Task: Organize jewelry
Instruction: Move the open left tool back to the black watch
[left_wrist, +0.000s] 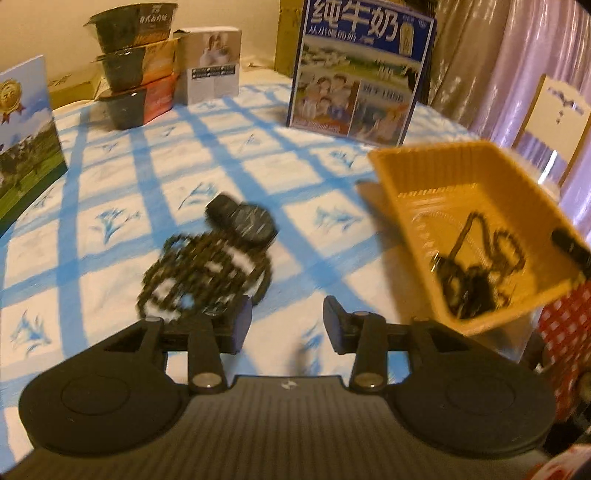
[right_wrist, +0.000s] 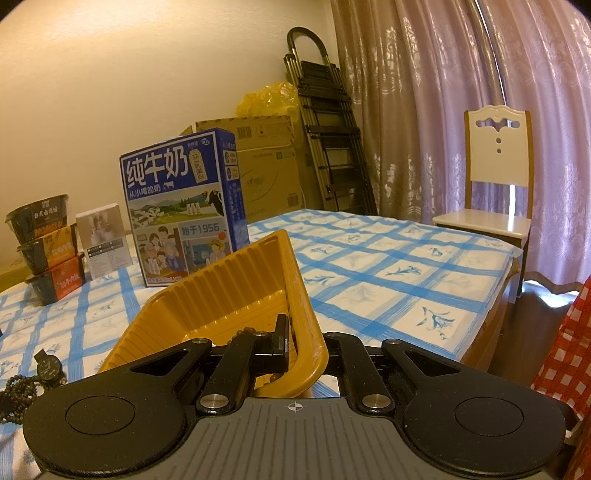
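On the blue-checked surface (left_wrist: 110, 177), at about 11 o'clock from the left tool (left_wrist: 287, 325), lies the remaining jewelry: a heap of dark bead strands (left_wrist: 201, 275) with a black wristwatch (left_wrist: 251, 221) touching its far edge. Both items are blurred in the left wrist view; the same watch (right_wrist: 50, 369) and beads (right_wrist: 16, 393) appear sharply at 9 o'clock in the right wrist view. The left tool stands with its jaws apart and nothing between them; only bare cloth shows in the gap, and the left finger (left_wrist: 240, 325) overlaps the near edge of the bead heap in the view, contact not determinable. At 2 o'clock from the left tool, a yellow ribbed tray (left_wrist: 417, 173) is tilted, its far end raised, and holds a dark tangle of beads and cord (left_wrist: 476, 273) gathered toward its lower near corner. The right tool (right_wrist: 299, 350) is clamped together on the tray's near side wall (right_wrist: 303, 306), one finger (right_wrist: 280, 339) inside the tray and the other outside, mostly hidden by the wall; a few beads (right_wrist: 245, 330) are visible just beside the inner finger. Outward from these, at 12 o'clock on the surface, stands a blue milk carton box (right_wrist: 184, 210). At 10 o'clock are a small white box (right_wrist: 103, 240) and a stack of three dark noodle bowls (right_wrist: 48, 251). Beyond the surface, cardboard boxes (right_wrist: 266, 162), a folded black ladder (right_wrist: 325, 136), pink curtains (right_wrist: 443, 92) and a white chair (right_wrist: 498, 166) occupy the 12 to 2 o'clock sector.
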